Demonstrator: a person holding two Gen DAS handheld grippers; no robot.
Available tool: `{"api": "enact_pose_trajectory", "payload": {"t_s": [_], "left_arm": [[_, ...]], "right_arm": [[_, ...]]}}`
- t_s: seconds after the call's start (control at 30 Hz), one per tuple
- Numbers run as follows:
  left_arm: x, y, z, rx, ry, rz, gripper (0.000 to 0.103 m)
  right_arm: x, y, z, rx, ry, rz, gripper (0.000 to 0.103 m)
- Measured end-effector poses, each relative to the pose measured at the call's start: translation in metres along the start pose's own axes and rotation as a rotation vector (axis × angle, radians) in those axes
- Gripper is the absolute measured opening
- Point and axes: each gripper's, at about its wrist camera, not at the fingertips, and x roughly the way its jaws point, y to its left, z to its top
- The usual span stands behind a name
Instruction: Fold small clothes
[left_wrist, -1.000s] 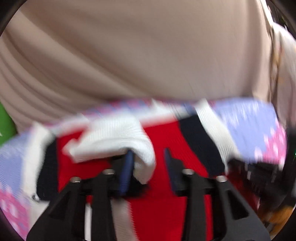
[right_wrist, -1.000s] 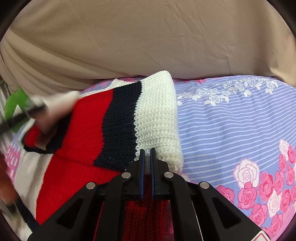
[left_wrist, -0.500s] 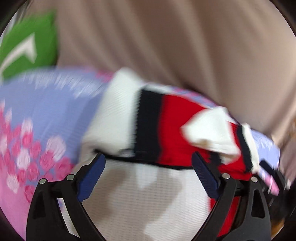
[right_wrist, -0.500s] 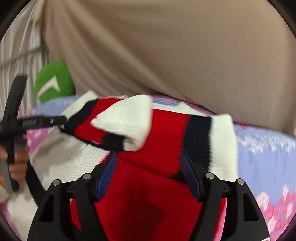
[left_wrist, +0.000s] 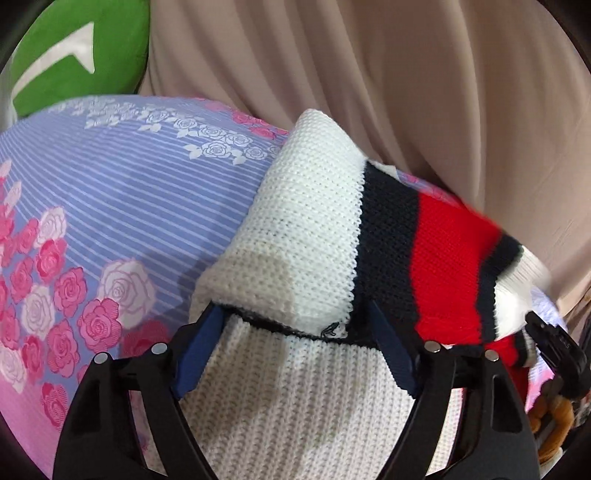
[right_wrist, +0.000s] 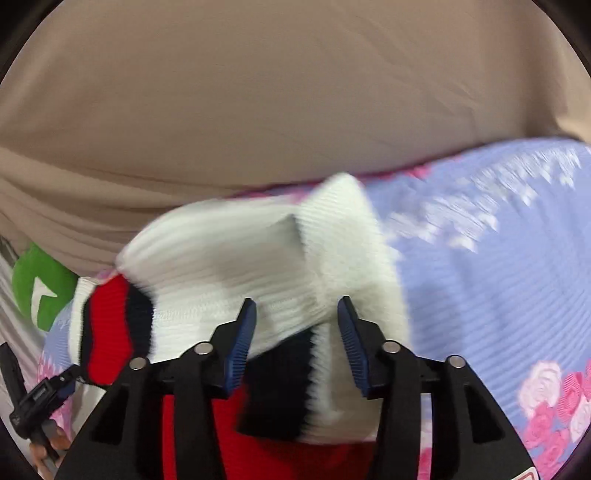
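Note:
A small knitted sweater (left_wrist: 306, 236) with white, navy and red stripes lies on the floral bedsheet (left_wrist: 122, 206), its sleeves folded across the body. My left gripper (left_wrist: 295, 332) is open, its blue pads either side of the white knit below the folded sleeve, holding nothing. In the right wrist view the sweater (right_wrist: 258, 266) is blurred; a white sleeve lies over the red body. My right gripper (right_wrist: 295, 328) is open over the sleeve's navy band, holding nothing. The right gripper's tip shows in the left wrist view (left_wrist: 554, 339).
A beige cloth (left_wrist: 369, 74) hangs behind the bed in both views. A green cushion (left_wrist: 74, 48) sits at the far left, also in the right wrist view (right_wrist: 40, 288). The lilac and pink sheet (right_wrist: 498, 258) stretches to the right of the sweater.
Both grippers let go of the sleeves and opened. The left swung left and settled over the white body. The right moved on over the folded sleeve; its view is blurred.

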Motion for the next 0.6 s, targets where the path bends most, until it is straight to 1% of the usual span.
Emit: {"api": "enact_pose_trajectory", "payload": {"t_s": [0.03,0.07,0.1,0.13,0.17,0.23,0.27,0.3,0.33,0.37,0.43,0.47,0.5,0.57,0.6], "left_arm": [[0.001,-0.003,-0.001,-0.001,0.0,0.002,0.079],[0.0,-0.003,0.0,-0.014,0.001,0.002,0.079],[0.0,-0.003,0.001,-0.035,0.002,-0.007,0.079],[0.002,-0.004,0.003,-0.056,0.004,-0.018,0.079],[0.002,-0.002,0.006,-0.08,0.008,-0.028,0.079],[0.005,-0.001,0.015,-0.142,0.023,-0.054,0.078],[0.005,0.001,0.017,-0.163,0.028,-0.059,0.075],[0.005,0.003,0.018,-0.185,0.033,-0.062,0.061],[0.003,0.003,0.02,-0.193,0.034,-0.056,0.049],[0.001,0.003,0.023,-0.198,0.034,-0.042,0.033],[-0.005,0.004,0.027,-0.206,0.02,-0.033,0.028],[-0.007,0.004,0.029,-0.207,0.02,-0.018,0.02],[-0.008,0.004,0.031,-0.208,0.021,-0.005,0.015],[-0.015,0.006,0.029,-0.216,0.015,-0.002,0.012],[-0.021,0.007,0.028,-0.216,0.0,0.001,0.011]], "right_arm": [[-0.003,-0.001,-0.002,0.004,0.01,0.028,0.035],[-0.006,0.002,-0.003,0.0,0.015,0.048,0.04],[-0.007,0.005,-0.003,-0.014,0.018,0.064,0.047],[-0.007,0.011,-0.003,-0.035,0.018,0.074,0.051],[-0.004,0.016,-0.002,-0.054,0.025,0.073,0.057],[0.011,0.022,0.002,-0.057,0.053,0.075,0.06],[0.016,0.024,0.004,-0.043,0.054,0.078,0.061],[0.025,0.022,0.011,-0.038,0.052,0.084,0.062],[0.026,0.027,0.012,-0.044,0.047,0.082,0.062],[0.027,0.034,0.015,-0.056,0.037,0.074,0.059],[0.033,0.034,0.024,-0.086,0.031,0.06,0.036],[0.035,0.038,0.027,-0.097,0.034,0.048,0.006],[0.033,0.04,0.03,-0.1,0.028,0.049,0.007],[0.003,0.05,0.03,-0.105,-0.063,0.143,0.006],[-0.023,0.056,0.026,-0.118,-0.124,0.205,0.006]]}}
